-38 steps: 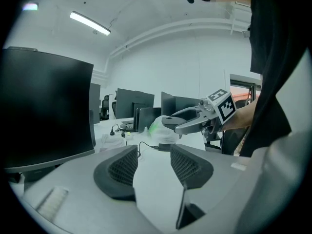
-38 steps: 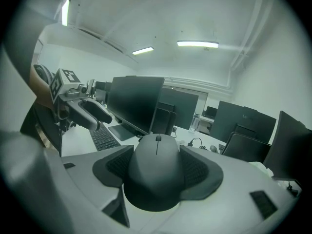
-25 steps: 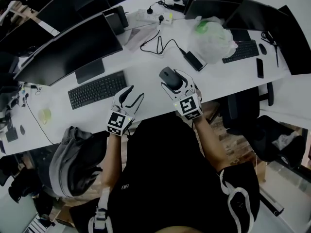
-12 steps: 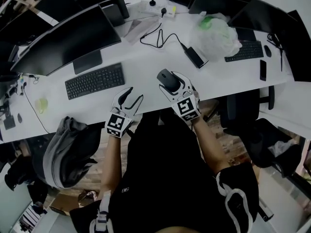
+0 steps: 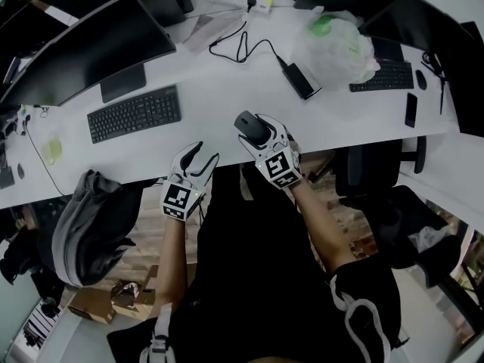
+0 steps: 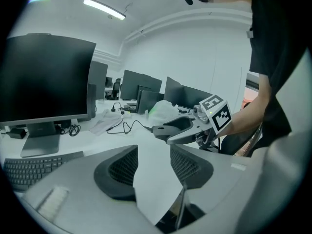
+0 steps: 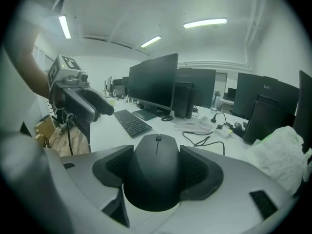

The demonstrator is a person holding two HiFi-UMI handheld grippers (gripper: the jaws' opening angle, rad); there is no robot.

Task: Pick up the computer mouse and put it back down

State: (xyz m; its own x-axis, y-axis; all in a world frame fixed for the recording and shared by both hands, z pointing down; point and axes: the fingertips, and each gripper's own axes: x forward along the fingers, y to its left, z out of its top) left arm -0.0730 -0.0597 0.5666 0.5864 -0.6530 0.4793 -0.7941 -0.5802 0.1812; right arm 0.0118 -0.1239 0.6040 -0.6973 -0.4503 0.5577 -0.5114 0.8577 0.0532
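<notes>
Right gripper (image 5: 253, 129) jaws clamped on the computer mouse (image 7: 157, 172), pads against both its flanks, wheel end poking out ahead of the jaws. Left gripper (image 6: 153, 161) jaws released, nothing between them, only bare tabletop (image 5: 212, 104) ahead. Risks: the mouse is close to the tabletop's near edge, so letting go early or off-level could drop it over the side. Its smooth rounded shell may squirt forward if squeezed harder. Can't tell whether it touches the surface.
</notes>
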